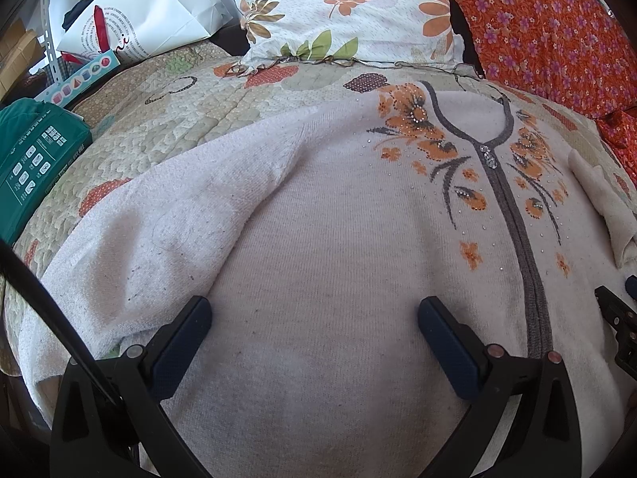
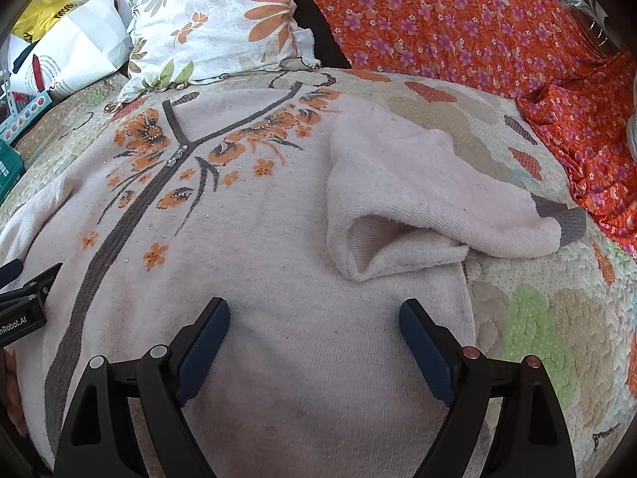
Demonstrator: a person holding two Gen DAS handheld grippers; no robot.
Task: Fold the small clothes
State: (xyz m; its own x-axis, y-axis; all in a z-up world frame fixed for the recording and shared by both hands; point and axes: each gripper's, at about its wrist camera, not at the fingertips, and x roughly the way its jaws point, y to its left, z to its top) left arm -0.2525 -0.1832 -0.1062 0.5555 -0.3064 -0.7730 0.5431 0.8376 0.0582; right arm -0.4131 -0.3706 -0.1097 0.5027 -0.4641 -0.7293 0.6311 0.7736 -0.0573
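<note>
Quilted bed (image 2: 537, 318), cardigan (image 1: 338, 239) spread flat, both tools gaping above it

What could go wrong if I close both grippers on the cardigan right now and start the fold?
1. The right sleeve lies bunched and doubled back with its grey cuff off to the side; folding now would likely trap that lump.
2. Both the left gripper and the right gripper stand open over the flat cardigan body, not an edge, so a pinch may also catch the quilt beneath.
3. Pads could snag the rhinestones.
</note>
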